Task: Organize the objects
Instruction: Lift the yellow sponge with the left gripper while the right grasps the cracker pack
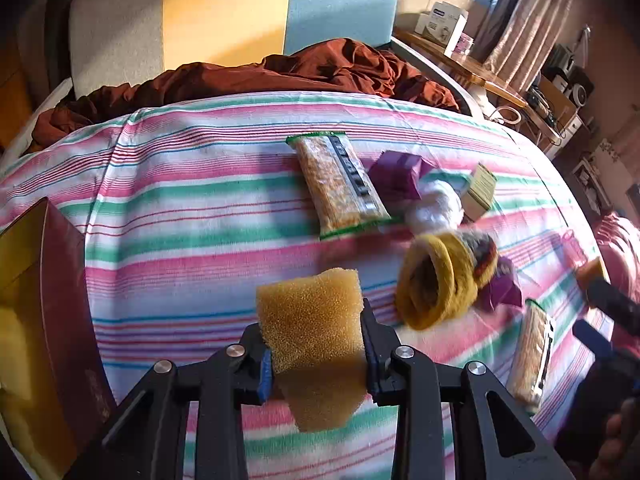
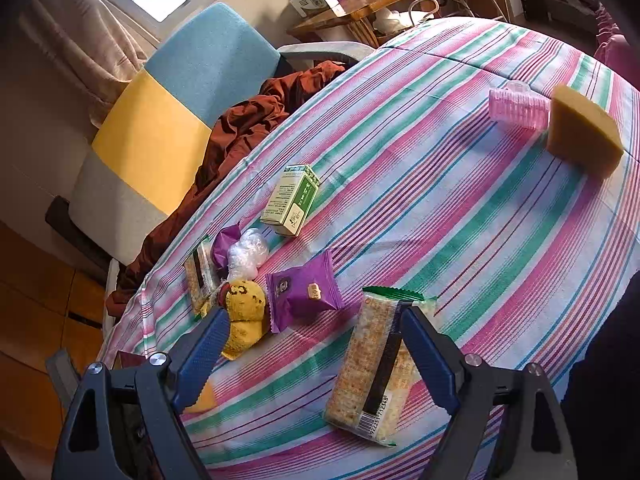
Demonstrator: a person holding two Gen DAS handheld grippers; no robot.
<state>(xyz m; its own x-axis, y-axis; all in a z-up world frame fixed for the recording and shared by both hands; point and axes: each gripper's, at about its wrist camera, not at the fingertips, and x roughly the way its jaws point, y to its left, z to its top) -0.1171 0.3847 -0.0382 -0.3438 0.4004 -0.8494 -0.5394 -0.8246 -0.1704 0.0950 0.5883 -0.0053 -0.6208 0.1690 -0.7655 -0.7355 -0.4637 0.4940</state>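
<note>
My left gripper [image 1: 318, 344] is shut on a yellow sponge [image 1: 312, 320], held just above the striped tablecloth [image 1: 180, 208]. To its left stands an open dark red box [image 1: 60, 320] with a yellow inside. My right gripper [image 2: 316, 344] hangs open over a cracker pack [image 2: 372, 364] that lies on the cloth between its blue fingers [image 2: 204, 356]; the pads do not press on it. A yellow spotted knitted sock [image 2: 244, 316], a purple snack packet [image 2: 304, 292], a green carton [image 2: 292, 200] and a second cracker pack [image 2: 198, 276] lie beyond.
A second sponge [image 2: 580, 132] and a pink hair roller [image 2: 518, 106] sit at the far right of the table. A crumpled white plastic bag [image 2: 246, 256] lies among the snacks. A chair [image 1: 224, 16] with brown cloth [image 1: 320, 68] stands behind the table's far edge.
</note>
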